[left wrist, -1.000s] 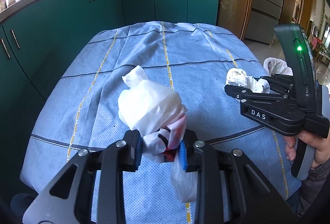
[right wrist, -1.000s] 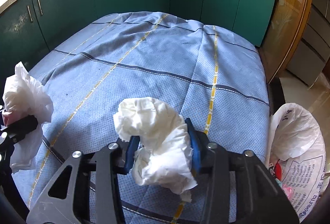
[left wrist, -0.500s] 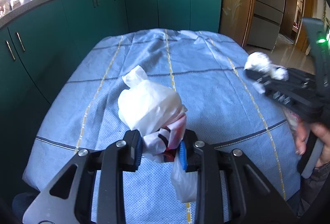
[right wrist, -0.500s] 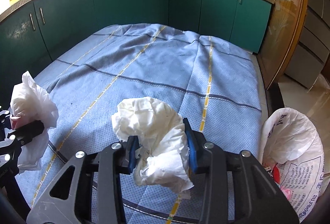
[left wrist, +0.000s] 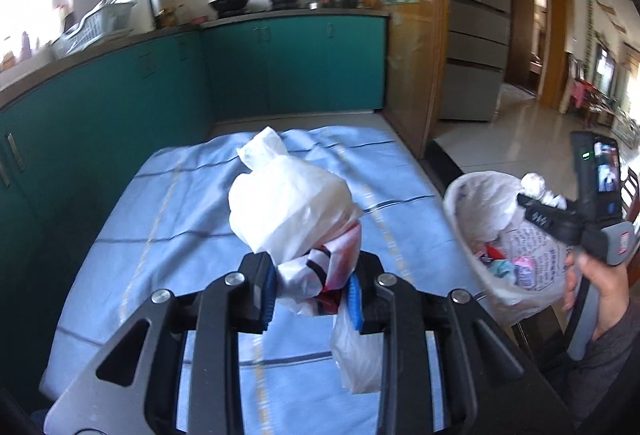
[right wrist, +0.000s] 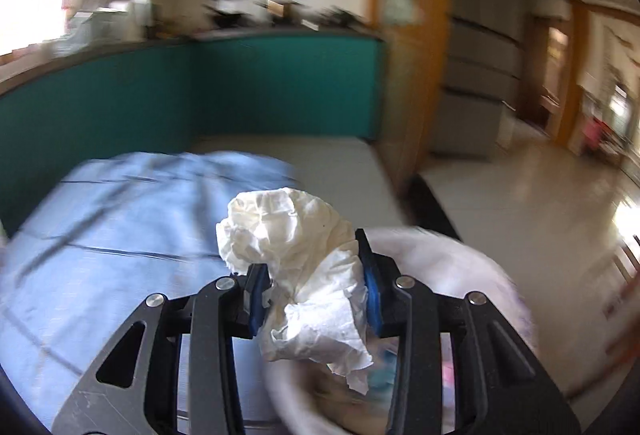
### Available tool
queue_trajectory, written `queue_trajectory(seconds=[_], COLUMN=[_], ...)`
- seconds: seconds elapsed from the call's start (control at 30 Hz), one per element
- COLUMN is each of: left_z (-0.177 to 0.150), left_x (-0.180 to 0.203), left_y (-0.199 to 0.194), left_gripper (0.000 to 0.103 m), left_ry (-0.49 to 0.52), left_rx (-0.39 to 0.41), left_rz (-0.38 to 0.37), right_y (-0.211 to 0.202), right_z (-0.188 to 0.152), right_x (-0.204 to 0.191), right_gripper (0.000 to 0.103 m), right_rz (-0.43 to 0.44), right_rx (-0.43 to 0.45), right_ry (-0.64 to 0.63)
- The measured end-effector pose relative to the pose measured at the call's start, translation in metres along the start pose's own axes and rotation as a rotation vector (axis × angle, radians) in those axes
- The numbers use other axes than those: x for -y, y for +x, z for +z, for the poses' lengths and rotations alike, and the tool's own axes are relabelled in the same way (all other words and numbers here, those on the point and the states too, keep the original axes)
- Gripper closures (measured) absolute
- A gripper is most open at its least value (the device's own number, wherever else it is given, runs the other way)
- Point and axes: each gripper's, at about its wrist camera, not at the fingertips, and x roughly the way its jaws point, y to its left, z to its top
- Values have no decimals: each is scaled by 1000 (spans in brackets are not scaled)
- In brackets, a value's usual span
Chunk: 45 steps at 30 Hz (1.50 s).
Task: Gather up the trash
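Note:
My left gripper (left wrist: pixel 312 285) is shut on a knotted white plastic bag (left wrist: pixel 290 213) with red and black print, held above the blue tablecloth (left wrist: pixel 168 219). My right gripper (right wrist: pixel 314 297) is shut on a crumpled white paper towel (right wrist: pixel 296 255). In the left wrist view the right gripper (left wrist: pixel 538 201) holds that towel (left wrist: pixel 536 185) over the open white trash sack (left wrist: pixel 504 239) at the table's right edge. The sack (right wrist: pixel 460 275) is blurred in the right wrist view, below and right of the towel.
Teal kitchen cabinets (left wrist: pixel 280 71) run behind and left of the table. A wooden partition (left wrist: pixel 416 35) and a grey fridge (left wrist: pixel 476 47) stand to the right, with tiled floor (left wrist: pixel 516 127) beyond. The sack holds several coloured wrappers (left wrist: pixel 504 267).
Both grippers have lifted and swung right. The right gripper has carried the paper towel from above the table to above the trash sack. Both grips have held.

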Motion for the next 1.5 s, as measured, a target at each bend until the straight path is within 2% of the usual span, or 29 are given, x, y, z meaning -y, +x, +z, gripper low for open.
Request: queue_trajectory(seconds=[0.17, 0.27, 0.37, 0.43, 0.5, 0.6, 0.73, 0.83, 0.93, 0.97, 1.07, 1.2, 1.3, 1.5], left_z=[6, 7, 7, 7, 9, 14, 20, 20, 18, 19, 20, 23, 22, -5], left_x=[28, 38, 45, 49, 58, 84, 124, 156, 174, 180, 186, 174, 149, 67], left_y=[5, 8, 14, 20, 30, 48, 75, 98, 109, 112, 107, 93, 73, 11], left_gripper=[75, 75, 75, 75, 75, 75, 73, 69, 54, 46, 28, 23, 17, 5], left_ry=[44, 54, 53, 48, 48, 57, 75, 83, 101, 111, 116, 132, 134, 90], left_rx=[3, -5, -25, -43, -60, -80, -121, -139, -130, -127, -97, -55, -11, 56], left_rz=[-38, -57, -95, -136, -193, -266, -400, -462, -481, -480, -474, -438, -361, -124], right_y=[28, 33, 38, 33, 24, 15, -6, -18, -23, -26, -34, -35, -34, -36], right_z=[-17, -21, -24, -23, -19, -12, -8, -10, -11, -12, -17, -20, -20, -16], right_x=[39, 43, 47, 47, 51, 61, 86, 101, 111, 114, 124, 132, 134, 123], right_gripper=[64, 61, 47, 27, 22, 22, 16, 15, 15, 15, 14, 13, 13, 11], right_rz=[-87, -98, -122, -143, -160, -171, -212, -237, -260, -266, -280, -294, -288, -270], right_rx=[-156, -192, -231, -208, -162, -90, 35, 113, 168, 185, 237, 248, 241, 272], right_ry=[72, 71, 90, 110, 138, 222, 386, 485, 553, 570, 623, 652, 653, 614])
